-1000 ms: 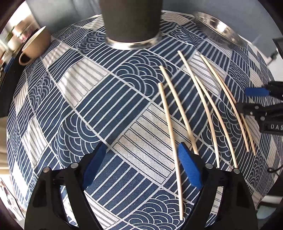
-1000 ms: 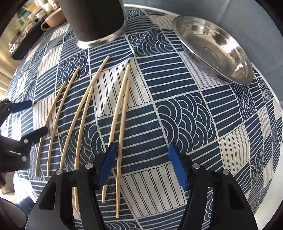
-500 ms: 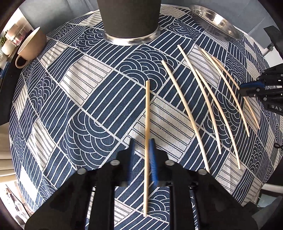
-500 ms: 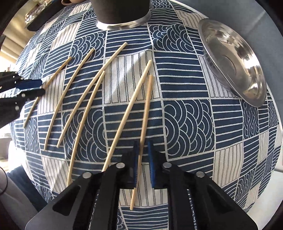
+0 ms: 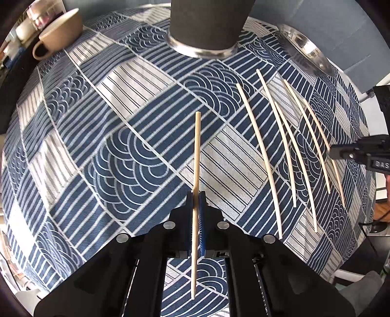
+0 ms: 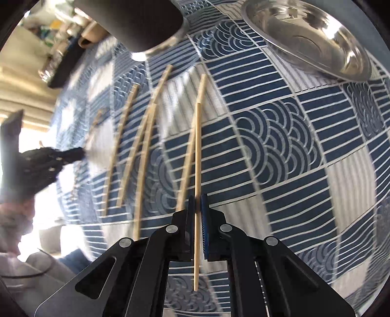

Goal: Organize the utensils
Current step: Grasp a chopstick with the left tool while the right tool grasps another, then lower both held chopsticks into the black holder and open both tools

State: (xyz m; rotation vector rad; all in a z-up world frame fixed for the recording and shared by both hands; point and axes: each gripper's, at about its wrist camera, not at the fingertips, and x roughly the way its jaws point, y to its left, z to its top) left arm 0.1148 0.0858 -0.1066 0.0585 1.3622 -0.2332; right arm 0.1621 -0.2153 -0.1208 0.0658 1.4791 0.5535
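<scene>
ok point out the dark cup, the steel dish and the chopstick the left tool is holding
dark cup (image 5: 209,22), left wrist view, on its side wall
steel dish (image 6: 304,36), right wrist view, on its inner bowl
chopstick in left tool (image 5: 197,151), left wrist view, on its shaft

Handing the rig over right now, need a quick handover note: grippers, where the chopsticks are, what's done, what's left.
Left gripper: shut on one chopstick, lifted off the tablecloth.
Right gripper: shut on another chopstick, also clear of the cloth.
Loose chopsticks: four lie in a row on the cloth between the two grippers.
Dark holder stands at the far edge, steel bowl to its right, mug far left.
Done: two sticks picked up, none seen stowed yet.
Left: probably drop both into the holder, then collect the remaining four.
</scene>
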